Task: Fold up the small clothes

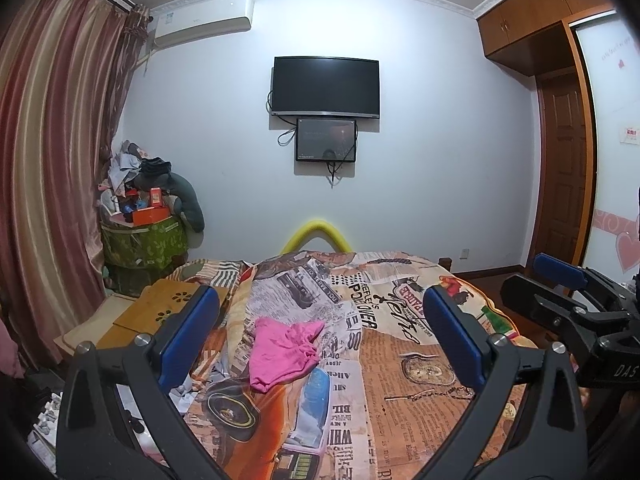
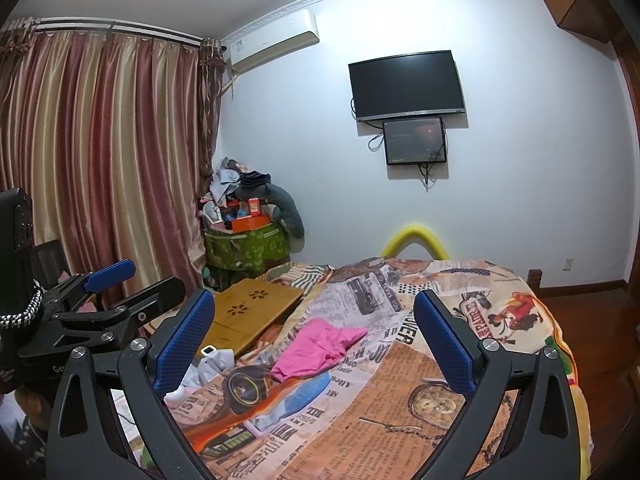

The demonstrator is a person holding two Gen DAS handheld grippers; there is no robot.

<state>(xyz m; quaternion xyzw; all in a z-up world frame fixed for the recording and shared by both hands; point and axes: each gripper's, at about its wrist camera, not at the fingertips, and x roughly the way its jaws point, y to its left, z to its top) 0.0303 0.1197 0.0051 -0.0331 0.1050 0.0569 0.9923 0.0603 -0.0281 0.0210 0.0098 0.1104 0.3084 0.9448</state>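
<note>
A small pink garment point(image 1: 285, 350) lies crumpled on the printed bedspread point(image 1: 400, 360), a little left of the bed's middle. My left gripper point(image 1: 320, 320) hovers above the near part of the bed, open and empty, the pink garment showing between its blue pads point(image 1: 188, 336). My right gripper point(image 2: 314, 320) is also open and empty, held level with the left one and to its right; the pink garment point(image 2: 316, 348) lies ahead between its blue pads point(image 2: 444, 340). Each gripper appears at the edge of the other's view.
A wooden lap table point(image 2: 252, 312) rests on the bed's left side, with white crumpled items point(image 2: 212, 364) near it. A green basket heaped with clutter point(image 1: 144, 240) stands in the corner by the curtains point(image 1: 52, 160). A yellow foam arch point(image 1: 316, 234) rises at the bed's far end.
</note>
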